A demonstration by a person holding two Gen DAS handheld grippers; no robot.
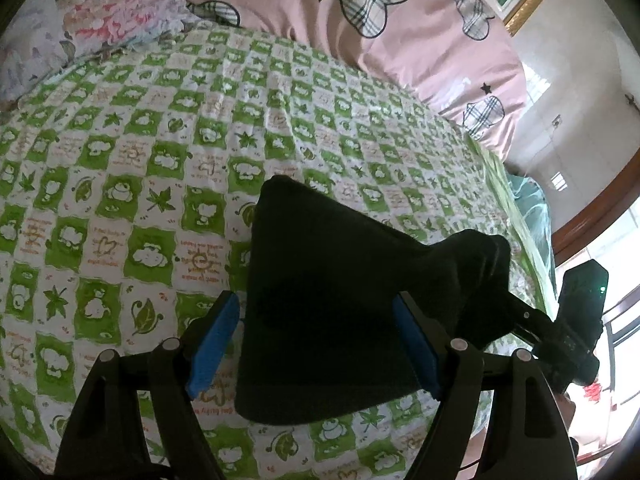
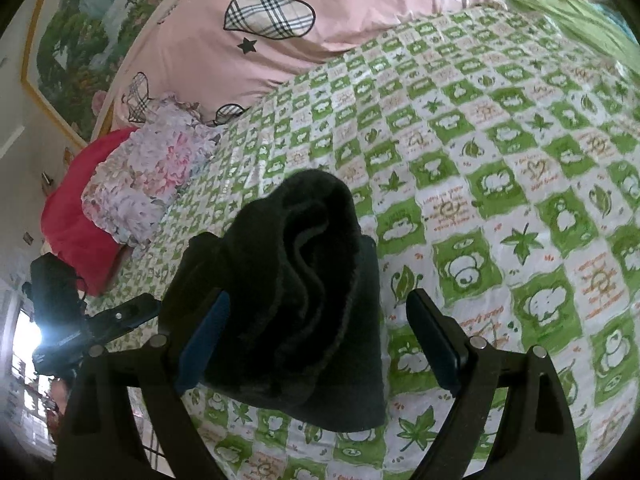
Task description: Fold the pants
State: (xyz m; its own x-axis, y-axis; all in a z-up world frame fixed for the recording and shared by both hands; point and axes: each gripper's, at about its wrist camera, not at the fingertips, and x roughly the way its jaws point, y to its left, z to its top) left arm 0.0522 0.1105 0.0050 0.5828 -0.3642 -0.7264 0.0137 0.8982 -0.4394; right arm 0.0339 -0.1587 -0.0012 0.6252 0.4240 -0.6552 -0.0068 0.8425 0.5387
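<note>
The left hand-held gripper point(image 1: 316, 344) and the right hand-held gripper point(image 2: 320, 344) both stand wide, each straddling an end of the black pants point(image 1: 340, 288) without pinching. The pants lie bunched in a compact fold on the green-checked bed sheet point(image 1: 120, 160); folding looks nearly done, perhaps one tidying pass left.

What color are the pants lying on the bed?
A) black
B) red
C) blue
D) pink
A: the folded pants between the prongs of the left tool are black, lying on the green and white checked bedsheet; the right wrist view shows the same black cloth.
</note>
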